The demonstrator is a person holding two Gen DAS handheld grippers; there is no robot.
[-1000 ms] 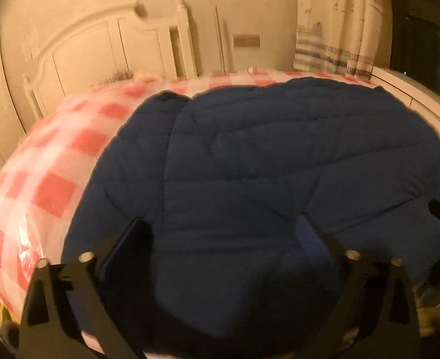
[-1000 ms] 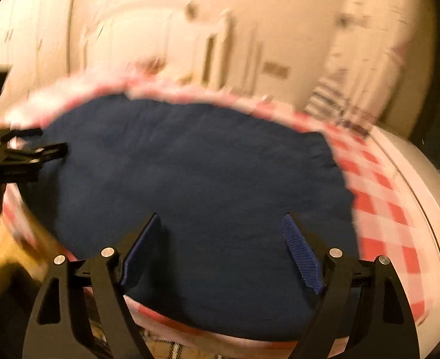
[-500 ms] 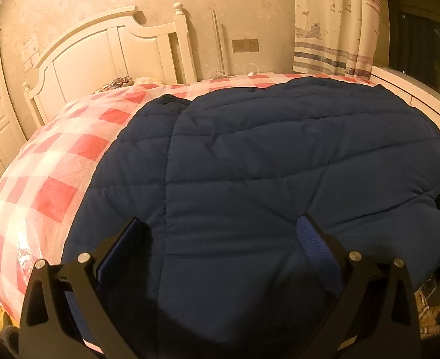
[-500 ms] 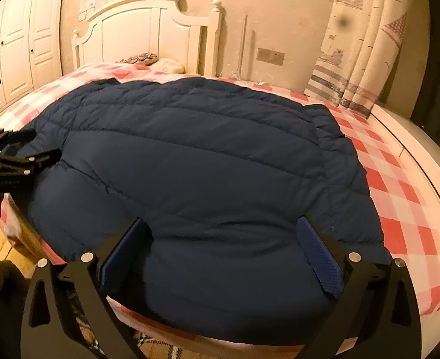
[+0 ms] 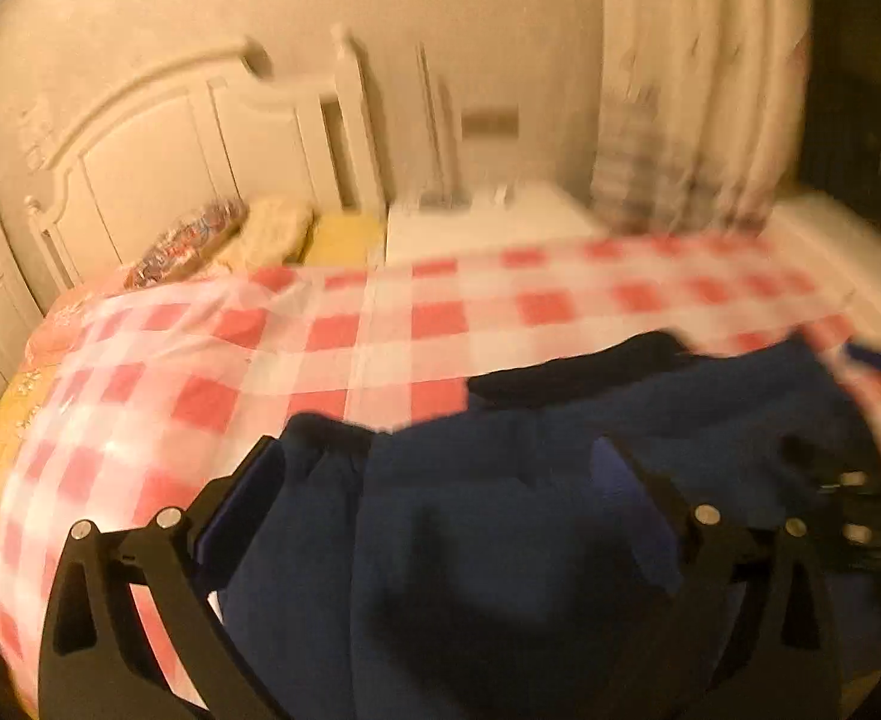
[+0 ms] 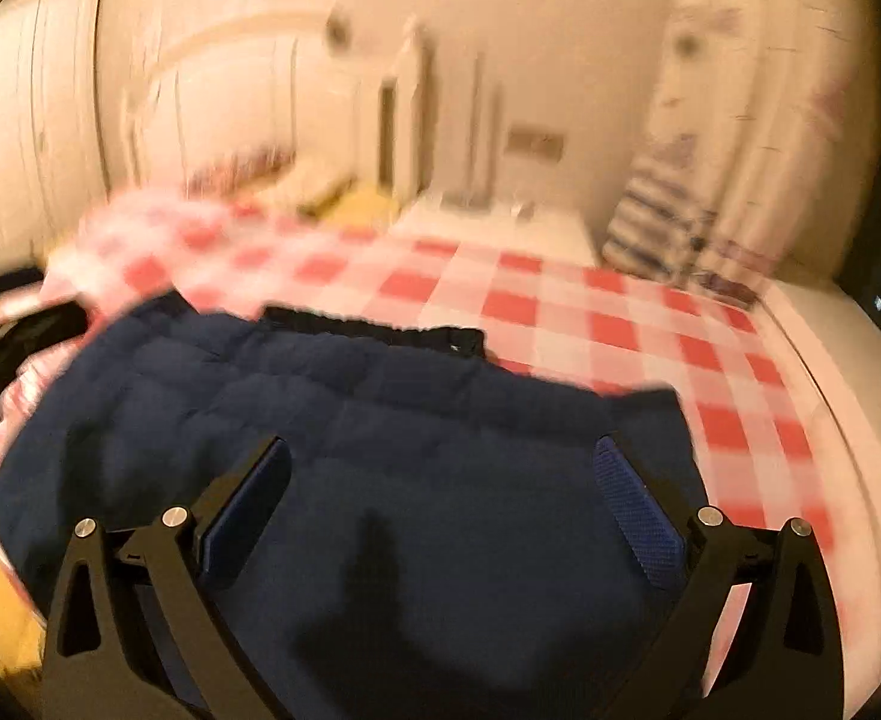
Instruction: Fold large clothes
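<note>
Both grippers pulled back; navy jacket now lies folded shorter.

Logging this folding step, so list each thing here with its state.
Navy padded jacket: lying on the bed, unheld.
Checked bed cover: spread, partly under the jacket.
Left gripper: fingers wide apart, empty.
Right gripper: fingers wide apart, empty.
Curtain: hanging, blurred.

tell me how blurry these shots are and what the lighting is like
Left wrist view: heavy motion smear over the headboard and curtain; warm dim yellow light; fisheye bends the bed. Right wrist view: also smeared, wardrobe streaked, though the blue jacket quilting stays readable and a dark shadow falls on it.
</note>
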